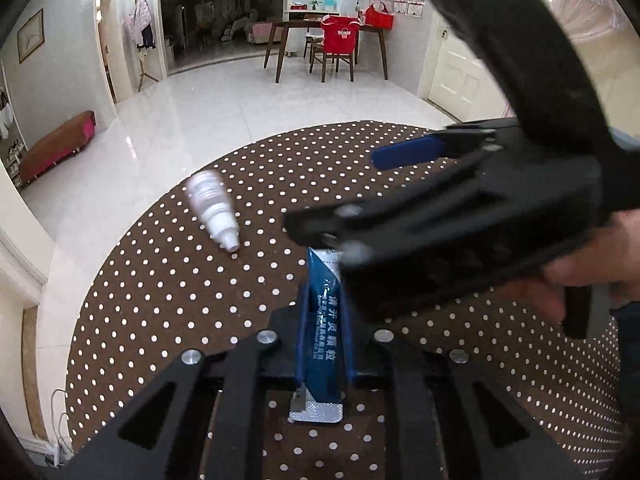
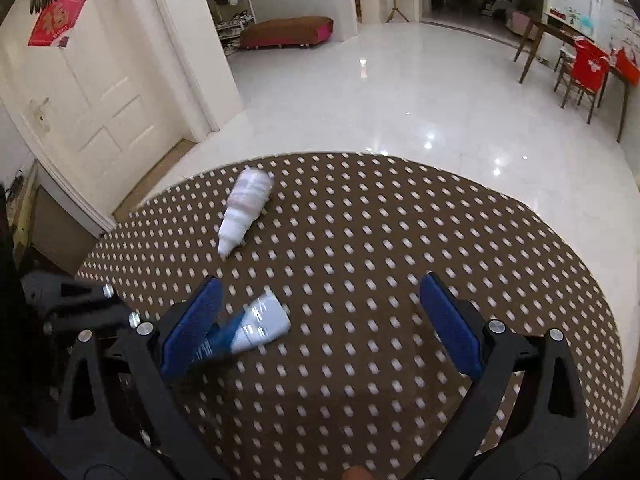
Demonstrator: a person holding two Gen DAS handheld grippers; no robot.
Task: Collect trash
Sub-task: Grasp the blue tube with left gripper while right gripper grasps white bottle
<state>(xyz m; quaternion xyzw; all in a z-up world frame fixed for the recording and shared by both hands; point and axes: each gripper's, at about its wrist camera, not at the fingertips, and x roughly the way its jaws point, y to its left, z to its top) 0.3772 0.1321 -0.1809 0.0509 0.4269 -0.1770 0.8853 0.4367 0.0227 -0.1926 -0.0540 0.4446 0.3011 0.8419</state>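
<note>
My left gripper (image 1: 325,344) is shut on a blue and white sachet (image 1: 324,332), held above the round brown polka-dot table (image 1: 168,280). The sachet also shows in the right wrist view (image 2: 256,326), sticking out past my right gripper's left finger (image 2: 192,324). My right gripper (image 2: 320,320) is open and empty, hovering over the table (image 2: 380,240). In the left wrist view the right gripper (image 1: 460,216) crosses over the sachet's far end. A small white bottle (image 1: 214,208) lies on its side on the table, also in the right wrist view (image 2: 246,208).
The table's far edge drops to a glossy white tiled floor (image 1: 240,112). A wooden dining table with chairs and red bags (image 1: 340,36) stands far back. A low brown bench (image 1: 56,144) sits by the left wall. A white door (image 2: 100,92) is left of the table.
</note>
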